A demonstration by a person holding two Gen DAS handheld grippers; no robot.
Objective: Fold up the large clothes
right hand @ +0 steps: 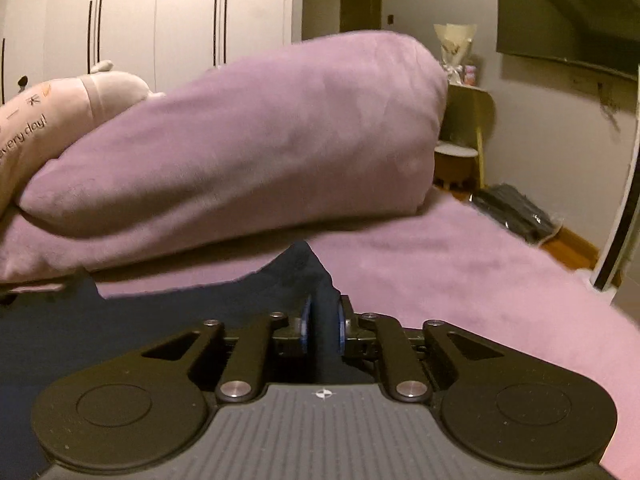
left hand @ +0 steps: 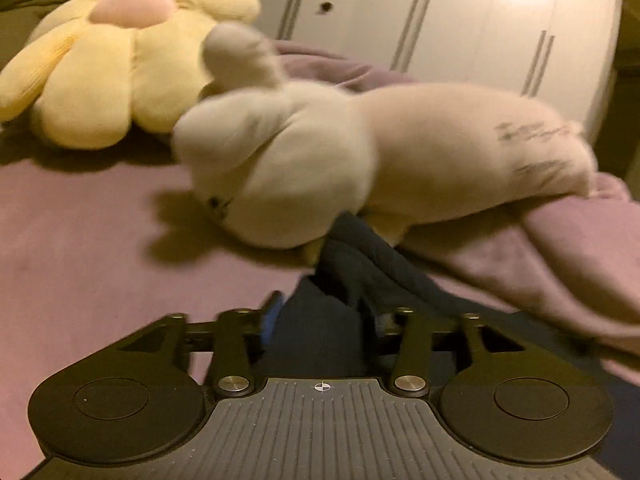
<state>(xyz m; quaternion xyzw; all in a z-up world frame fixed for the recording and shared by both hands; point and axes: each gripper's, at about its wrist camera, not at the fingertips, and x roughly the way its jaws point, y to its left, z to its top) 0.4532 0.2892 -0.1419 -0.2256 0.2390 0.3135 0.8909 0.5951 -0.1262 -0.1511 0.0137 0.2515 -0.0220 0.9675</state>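
Your left gripper [left hand: 320, 316] has its jaws wide, the dark navy knit garment [left hand: 360, 280] loose between them; your right gripper [right hand: 323, 326] has its jaws nearly shut, pinching that fabric [right hand: 316, 280]. All on the mauve-sheeted bed [right hand: 460, 280].

A home bedroom is shown: a bed [right hand: 460, 280] is covered in mauve bedding, plush toys [left hand: 320, 160] are laid on it, and white wardrobe doors [right hand: 160, 20] and a wall-mounted television [right hand: 568, 16] are seen.
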